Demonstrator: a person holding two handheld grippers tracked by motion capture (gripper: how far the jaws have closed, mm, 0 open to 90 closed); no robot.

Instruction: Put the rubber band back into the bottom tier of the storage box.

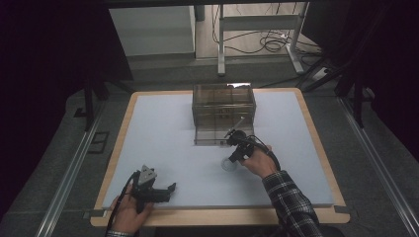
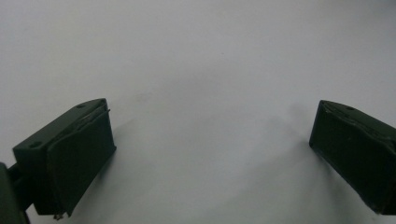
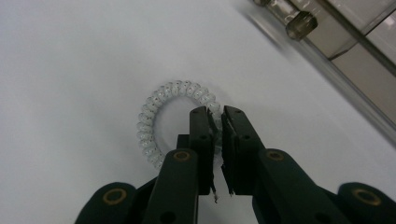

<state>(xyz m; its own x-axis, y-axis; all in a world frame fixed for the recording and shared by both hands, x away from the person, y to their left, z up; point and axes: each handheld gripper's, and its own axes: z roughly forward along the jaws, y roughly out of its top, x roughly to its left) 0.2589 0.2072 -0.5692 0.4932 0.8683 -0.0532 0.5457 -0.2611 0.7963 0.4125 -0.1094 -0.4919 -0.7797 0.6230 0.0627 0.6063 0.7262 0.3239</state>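
Observation:
A clear spiral hair tie [image 3: 161,95] lies on the white table top [image 1: 168,133], seen in the high view as a small pale ring [image 1: 228,165] just in front of the box. My right gripper [image 3: 217,114] points down at it, its jaws shut on the ring's right side, with the coil pinched between the pads. In the high view the right gripper [image 1: 233,157] is held by a hand in a plaid sleeve. My left gripper [image 1: 170,190] rests near the table's front edge. Its jaws [image 2: 210,112] stand wide open over bare white surface, with nothing between them.
A smoky transparent box [image 1: 223,106] with compartments stands at the back middle of the table, its front flap folded down toward the hair tie. Its edge [image 3: 355,51] lies close to the right gripper's upper right. Wooden table edges frame the white mat.

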